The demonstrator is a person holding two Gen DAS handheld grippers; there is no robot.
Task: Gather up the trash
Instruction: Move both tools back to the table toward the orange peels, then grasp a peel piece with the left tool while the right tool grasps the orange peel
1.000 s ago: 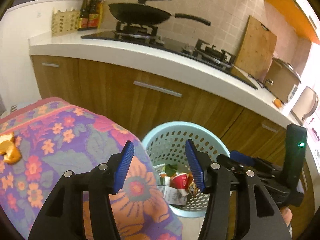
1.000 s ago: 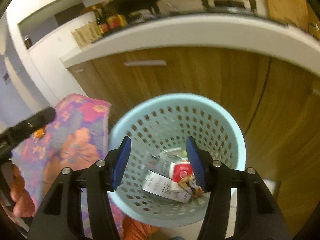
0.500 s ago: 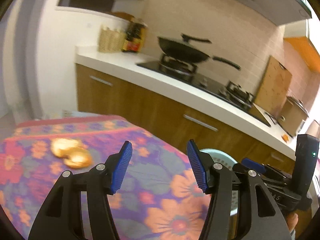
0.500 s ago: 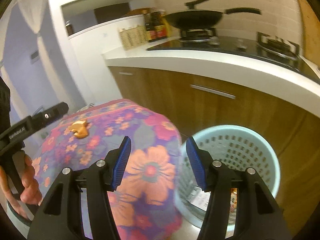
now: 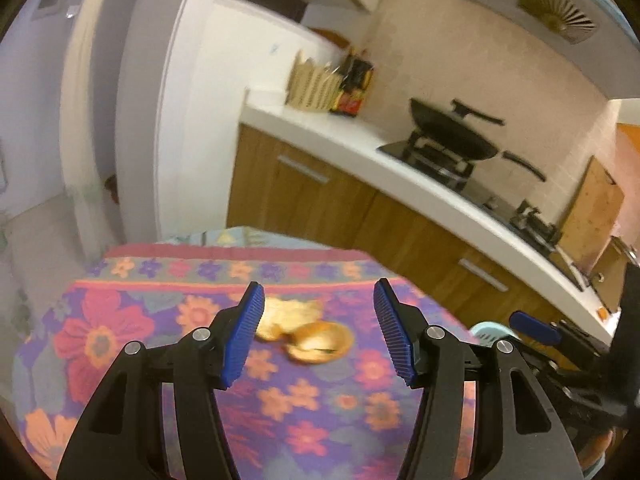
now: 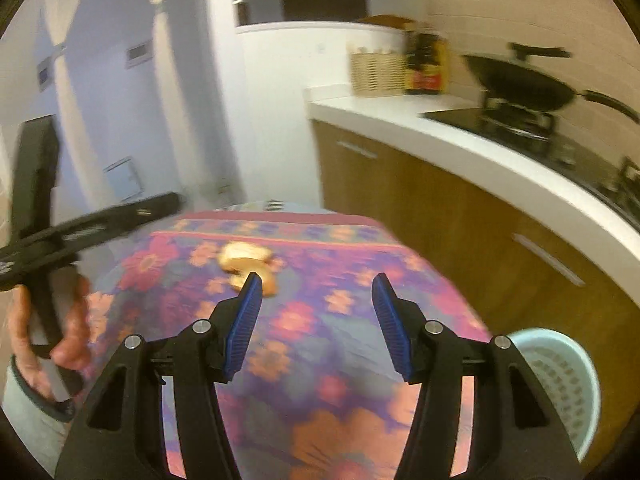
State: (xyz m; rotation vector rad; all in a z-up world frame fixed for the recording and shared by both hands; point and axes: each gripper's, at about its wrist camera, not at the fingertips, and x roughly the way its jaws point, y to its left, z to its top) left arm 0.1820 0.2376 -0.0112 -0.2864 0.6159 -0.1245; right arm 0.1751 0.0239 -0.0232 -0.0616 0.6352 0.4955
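Observation:
Orange peel pieces (image 5: 306, 330) lie on a table covered with a flowered cloth (image 5: 132, 320). My left gripper (image 5: 320, 334) is open and empty, and the peel shows between its blue pads from above. The peel also shows in the right wrist view (image 6: 248, 262), just beyond the left pad of my right gripper (image 6: 318, 324), which is open and empty above the cloth (image 6: 320, 360). A light blue perforated trash basket (image 6: 560, 380) stands on the floor at the table's right side; only its rim (image 5: 490, 330) shows in the left wrist view.
A white kitchen counter (image 5: 400, 172) with wooden cabinets (image 6: 460, 216) runs behind the table and basket. A black wok (image 5: 456, 136) sits on the stove. A white wall column (image 5: 176, 120) stands left of the counter. The left gripper's body (image 6: 80, 228) is at the table's left.
Both grippers have swung left, away from the basket, toward the table. The peel now lies between the left gripper's pads; the basket has slid to the right edge of both views.

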